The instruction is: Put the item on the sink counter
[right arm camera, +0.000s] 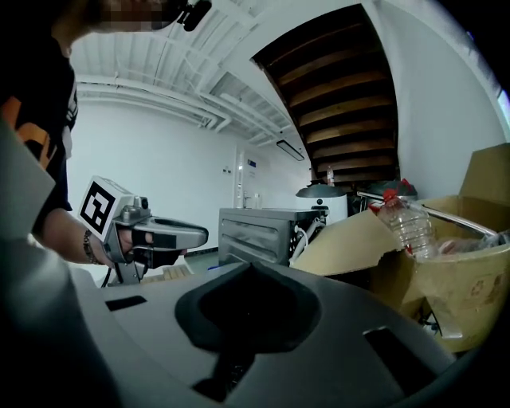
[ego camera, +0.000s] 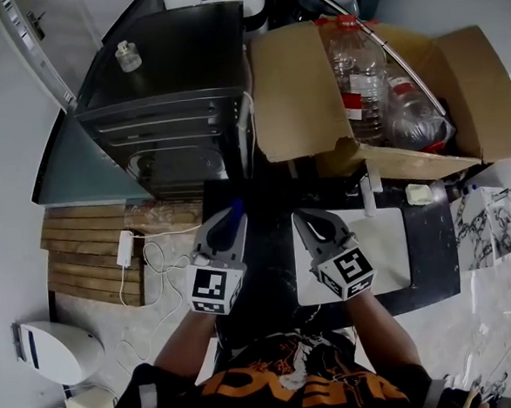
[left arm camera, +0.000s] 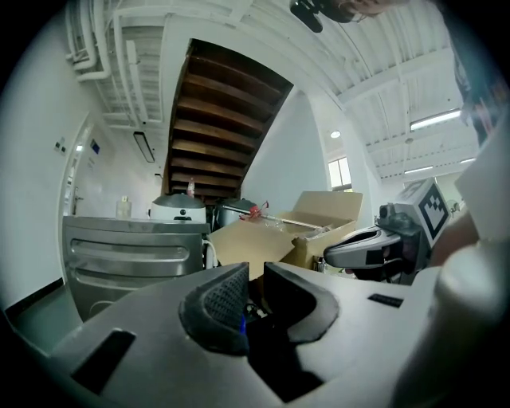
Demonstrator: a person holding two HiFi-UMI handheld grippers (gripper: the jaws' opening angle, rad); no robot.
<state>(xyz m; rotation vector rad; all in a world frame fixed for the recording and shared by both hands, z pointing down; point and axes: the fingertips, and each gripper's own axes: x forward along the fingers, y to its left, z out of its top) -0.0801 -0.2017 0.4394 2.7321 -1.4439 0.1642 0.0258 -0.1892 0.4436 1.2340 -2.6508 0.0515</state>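
Head view: L gripper (ego camera: 229, 222) low centre, marker cube toward cam, tips over left part of black counter (ego camera: 434, 256). Small blue item (ego camera: 237, 209) poking out at the tips, too small to ID, held off the counter, just in front of dark grey metal oven-like appliance (ego camera: 170, 100). R gripper (ego camera: 305, 221) just beside it on the right, over near-left corner of white rectangular sink basin (ego camera: 385, 251) set in same counter. Behind basin: open brown cardboard box (ego camera: 296, 91) w/ clear plastic bottles (ego camera: 360, 78) inside. Small clear jar (ego camera: 127, 55) on top of the appliance. Left of counter, on floor: wooden slat pallet (ego camera: 84, 254) w/ white adapter and cable (ego camera: 125, 247) lying on it.

Left gripper view: jaws narrow, slim gap only, pressed on the blue item, seen as a sliver low btwn the pads. R gripper at right; box and appliance beyond.

Right gripper view: jaws fully together, pads meeting, nothing btwn. L gripper at left, gripped by a hand (right arm camera: 118, 237); box w/ bottle at right.
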